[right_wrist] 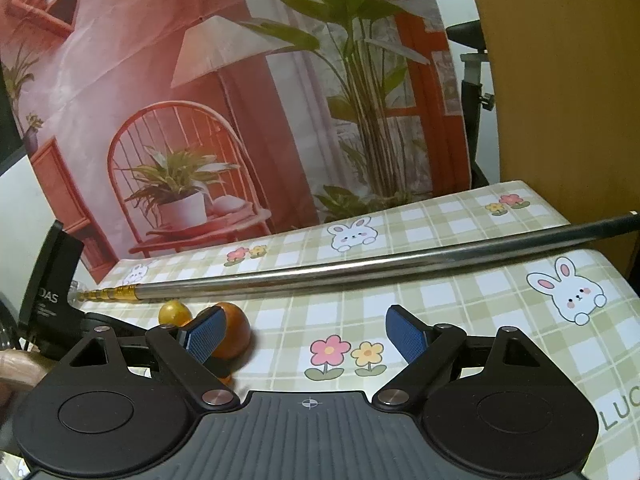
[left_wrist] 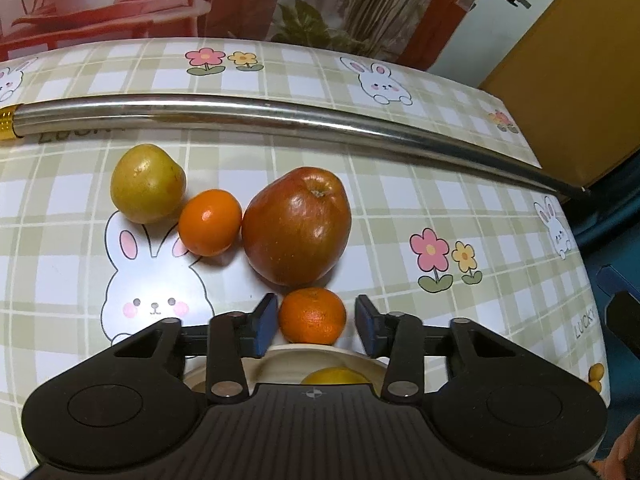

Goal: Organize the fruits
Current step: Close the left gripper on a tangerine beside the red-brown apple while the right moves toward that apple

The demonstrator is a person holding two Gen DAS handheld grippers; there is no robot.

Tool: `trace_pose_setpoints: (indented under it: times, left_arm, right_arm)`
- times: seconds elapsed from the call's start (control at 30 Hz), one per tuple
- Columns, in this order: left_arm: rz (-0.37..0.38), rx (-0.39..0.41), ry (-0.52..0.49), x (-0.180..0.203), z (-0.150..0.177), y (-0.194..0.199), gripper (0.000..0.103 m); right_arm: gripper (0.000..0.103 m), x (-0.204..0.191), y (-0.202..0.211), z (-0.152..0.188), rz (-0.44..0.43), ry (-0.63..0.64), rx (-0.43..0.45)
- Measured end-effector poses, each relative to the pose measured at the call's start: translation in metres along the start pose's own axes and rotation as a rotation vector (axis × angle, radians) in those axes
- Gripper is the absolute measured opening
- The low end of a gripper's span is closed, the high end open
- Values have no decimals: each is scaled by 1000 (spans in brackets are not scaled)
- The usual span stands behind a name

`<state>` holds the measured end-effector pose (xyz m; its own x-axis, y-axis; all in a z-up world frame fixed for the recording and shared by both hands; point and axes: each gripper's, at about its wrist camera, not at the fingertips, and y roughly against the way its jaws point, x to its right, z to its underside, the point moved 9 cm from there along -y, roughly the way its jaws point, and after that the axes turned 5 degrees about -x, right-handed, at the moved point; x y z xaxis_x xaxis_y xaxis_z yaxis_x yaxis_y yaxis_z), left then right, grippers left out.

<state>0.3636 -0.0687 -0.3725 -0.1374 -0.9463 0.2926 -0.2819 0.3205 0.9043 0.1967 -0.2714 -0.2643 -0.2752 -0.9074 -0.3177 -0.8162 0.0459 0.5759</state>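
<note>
Left claw narrow, straddling mandarin, untouched | right claw wide, empty

You have a long metal rod with a gold-coloured end lying across the worktop, whose checked cloth shows rabbits and flowers. Behind the worktop hangs a printed backdrop showing a chair, a lamp and potted plants, with a yellow-brown panel beside it.
</note>
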Motion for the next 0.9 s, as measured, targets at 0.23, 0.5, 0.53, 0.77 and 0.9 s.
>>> trace_pose_setpoints:
  times: [0.23,0.5,0.53,0.77,0.9]
  left_arm:
    - [19,46,-3,-3,3,13,34]
    - [36,80,-32,0,1,36,23]
    - [42,80,-24,-1,0,36,25]
    - [13,61,-25,0,-2,22,46]
    - [4,34,-19,-2,-2,11,46]
  right_arm:
    - [85,1,0,2,0,-9,-9]
    - [85,-2,-2,1,-2,2,-17]
    - [85,-3,-3,1,-2,6,-20]
    - [84,-9,-3,0,-11,17,-17]
    - [84,-5,-4,1,-10,7,-23]
